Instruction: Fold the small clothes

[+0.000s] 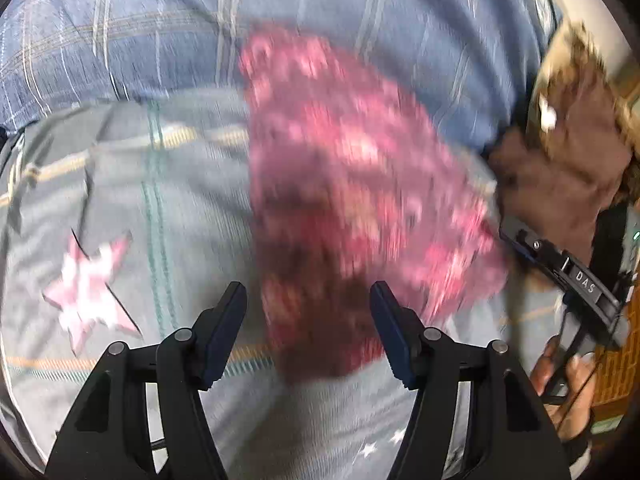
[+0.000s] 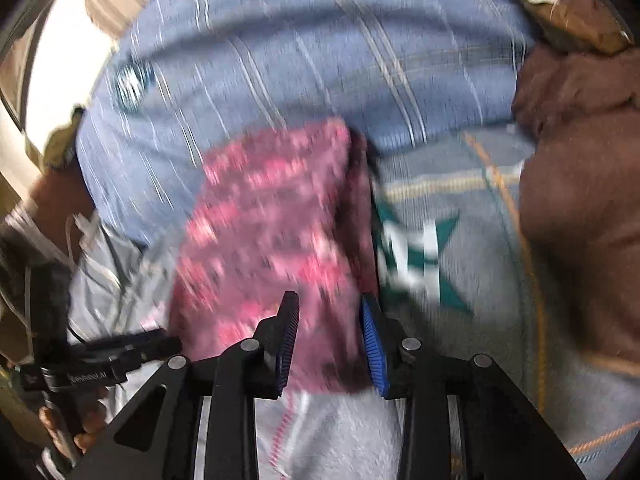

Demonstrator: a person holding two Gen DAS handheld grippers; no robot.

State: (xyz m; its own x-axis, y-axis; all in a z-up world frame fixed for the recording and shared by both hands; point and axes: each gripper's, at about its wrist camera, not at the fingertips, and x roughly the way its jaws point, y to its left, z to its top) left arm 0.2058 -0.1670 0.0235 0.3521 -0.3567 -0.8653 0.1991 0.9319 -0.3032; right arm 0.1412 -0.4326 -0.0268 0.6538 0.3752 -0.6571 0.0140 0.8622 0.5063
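Cloth, a pink patterned garment (image 2: 272, 240), lies just ahead of my right gripper (image 2: 330, 344), whose spread jaws straddle its near edge without pinching, its long axis running away toward the blue plaid bedding (image 2: 300, 60); my left gripper (image 1: 308, 332) hangs spread too, brown blanket (image 2: 580, 200) beyond.

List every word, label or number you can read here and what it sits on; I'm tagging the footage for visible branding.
"DAS": white letters on the black body of the right gripper, seen in the left wrist view.
White lettering on the body of the left gripper, seen in the right wrist view: too blurred to read.
Nothing readable on the pink garment or the star-print bedding.
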